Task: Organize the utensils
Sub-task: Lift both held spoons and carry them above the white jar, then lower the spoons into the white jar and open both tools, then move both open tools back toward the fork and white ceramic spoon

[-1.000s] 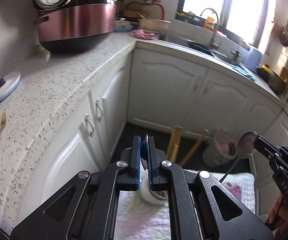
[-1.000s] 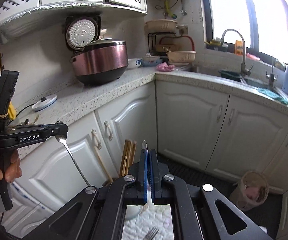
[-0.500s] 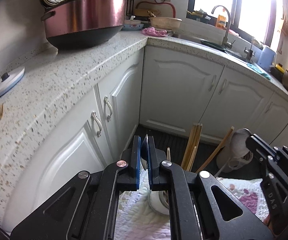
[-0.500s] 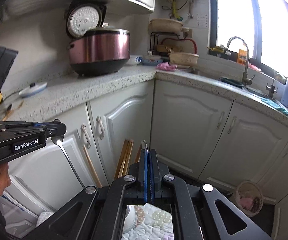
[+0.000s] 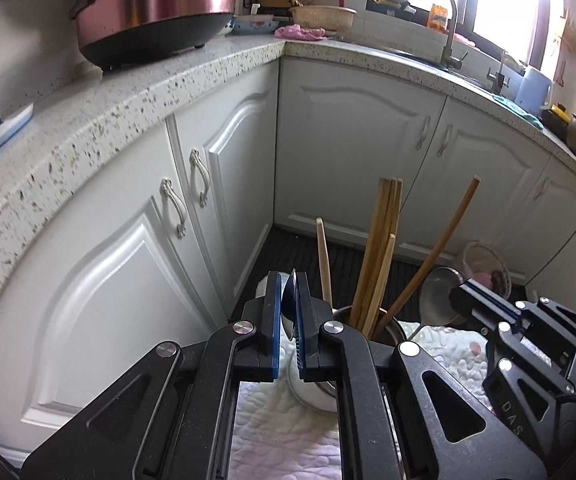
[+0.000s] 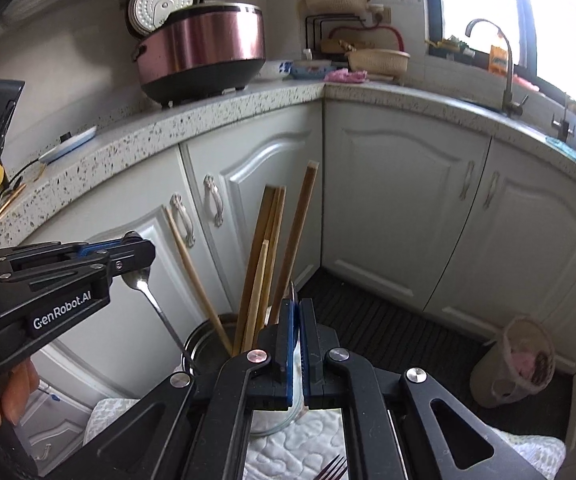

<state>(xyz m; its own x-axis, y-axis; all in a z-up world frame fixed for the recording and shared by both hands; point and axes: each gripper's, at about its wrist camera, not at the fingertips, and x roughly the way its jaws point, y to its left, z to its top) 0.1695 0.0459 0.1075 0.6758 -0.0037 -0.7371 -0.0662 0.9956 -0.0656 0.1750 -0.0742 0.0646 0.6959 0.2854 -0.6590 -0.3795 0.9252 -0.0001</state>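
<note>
My left gripper point(image 5: 287, 280) is shut on a steel spoon point(image 5: 288, 308), held by its bowl; in the right wrist view the left gripper point(image 6: 136, 246) shows with the spoon point(image 6: 150, 300) hanging handle-down into a round metal holder point(image 6: 208, 344). The holder also shows in the left wrist view point(image 5: 388, 326), with several wooden chopsticks point(image 5: 380, 248) standing in it. My right gripper point(image 6: 295, 306) is shut on a second spoon point(image 6: 294, 292), whose bowl point(image 5: 438, 296) shows in the left wrist view beside the right gripper point(image 5: 462, 292). A fork point(image 6: 334, 466) lies on the white quilted cloth point(image 6: 300, 440).
A speckled counter point(image 5: 128, 92) with a pink rice cooker point(image 5: 156, 8) runs along the left above white cabinet doors point(image 5: 348, 152). A sink tap point(image 6: 504, 64) stands at the back right. A small bin point(image 6: 512, 364) sits on the dark floor.
Both grippers have come down lower, toward the holder. The chopsticks now stand close in front, and the left spoon's handle has entered the holder.
</note>
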